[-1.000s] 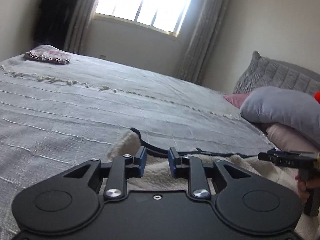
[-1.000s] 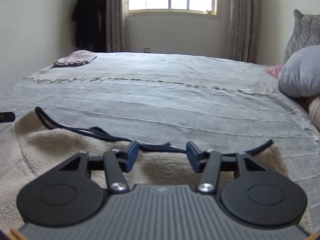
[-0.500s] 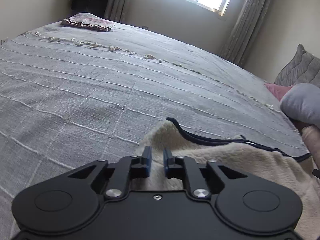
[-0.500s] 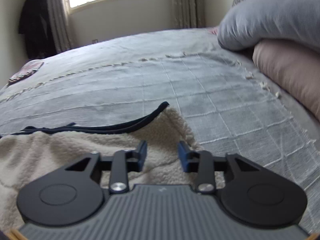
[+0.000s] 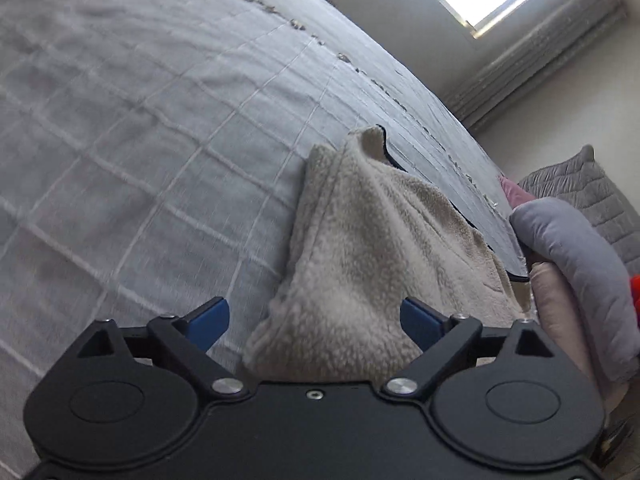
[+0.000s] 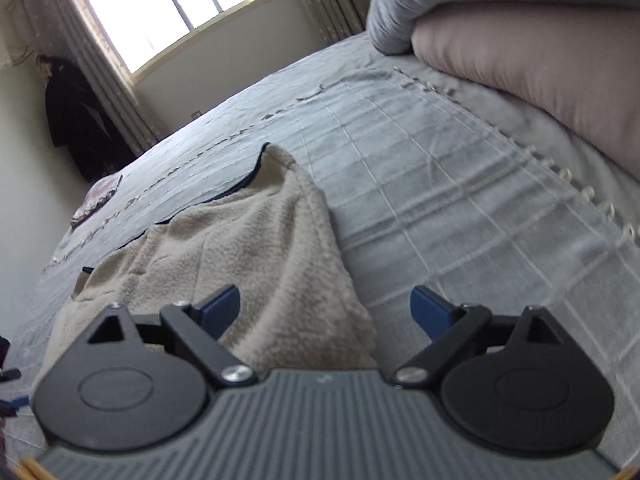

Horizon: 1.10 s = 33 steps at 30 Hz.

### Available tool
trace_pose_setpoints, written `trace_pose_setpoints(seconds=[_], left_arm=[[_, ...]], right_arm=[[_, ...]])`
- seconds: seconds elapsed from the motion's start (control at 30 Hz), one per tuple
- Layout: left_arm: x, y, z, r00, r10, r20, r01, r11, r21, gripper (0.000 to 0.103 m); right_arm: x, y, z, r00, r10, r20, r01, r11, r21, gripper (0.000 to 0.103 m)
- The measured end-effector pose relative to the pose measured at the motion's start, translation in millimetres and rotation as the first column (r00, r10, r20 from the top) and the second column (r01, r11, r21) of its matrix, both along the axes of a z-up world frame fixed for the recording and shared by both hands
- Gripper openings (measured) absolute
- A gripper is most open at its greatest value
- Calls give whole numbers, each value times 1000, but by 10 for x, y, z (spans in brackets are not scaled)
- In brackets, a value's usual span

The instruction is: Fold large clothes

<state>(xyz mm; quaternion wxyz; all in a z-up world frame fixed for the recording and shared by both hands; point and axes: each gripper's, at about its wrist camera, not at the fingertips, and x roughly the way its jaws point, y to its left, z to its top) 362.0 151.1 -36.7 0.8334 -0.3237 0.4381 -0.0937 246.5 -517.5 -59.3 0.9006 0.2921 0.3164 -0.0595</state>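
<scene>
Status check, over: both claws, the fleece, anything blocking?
Left claw open, right claw open. Cream fleece garment released, bunched on grey bedspread. Pillows alongside, apart from it.

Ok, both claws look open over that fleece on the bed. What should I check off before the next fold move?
1. Left claw open: ok, its jaws stand wide apart.
2. Right claw open: ok.
3. Cream fleece garment with dark trim released: ok, it lies on the grey checked bedspread.
4. Fleece lying flat: not ok, ridged and bunched.
5. Grey pillow apart from the fleece: cannot tell.
6. Whole garment in view: not ok, its near part is hidden under the claws.
</scene>
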Motion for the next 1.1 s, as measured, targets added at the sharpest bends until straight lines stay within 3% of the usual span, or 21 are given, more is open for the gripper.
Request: trace_pose_setpoints(seconds=[0.13,0.23,0.33,0.4,0.47,0.53,0.63,0.8,0.9,1.1], left_arm=[[-205,-57,-209,999,4,-34,-9,987,-159,92],[-191,-196,-408,998,45,-45,-55,968,-245,91],[-133,-343,-502,992,126,8,-118,950,-288,90],[-85,-456,-539,983,179,41,-160,944,-289,88],[-46,-556,-561,968,240,70,-214,941,-263,80],[-2,-643,-565,950,297,91,-271,936,-225,61],[-9,-659,-515,935,345,83,-316,916,-247,36],[-225,-576,-154,939,314,138,-277,932,-233,32],[-465,-352,-16,950,289,115,-254,934,-250,32],[-1161,143,63,964,255,78,-227,938,-261,32]], right_arm=[[-138,17,-190,1000,29,10,-30,986,164,93],[-4,140,-324,998,55,-1,-53,972,230,94],[186,215,-471,1000,15,-25,-8,964,265,95],[272,203,-561,999,-51,-8,51,952,302,93],[325,177,-634,989,-146,29,129,935,330,88],[353,145,-691,973,-231,19,210,913,350,59],[283,163,-607,963,-267,32,238,901,362,41],[-2,293,-125,976,-197,96,163,945,284,36],[-272,358,79,983,-164,85,133,949,285,36],[-1014,606,138,995,-84,44,69,956,287,36]])
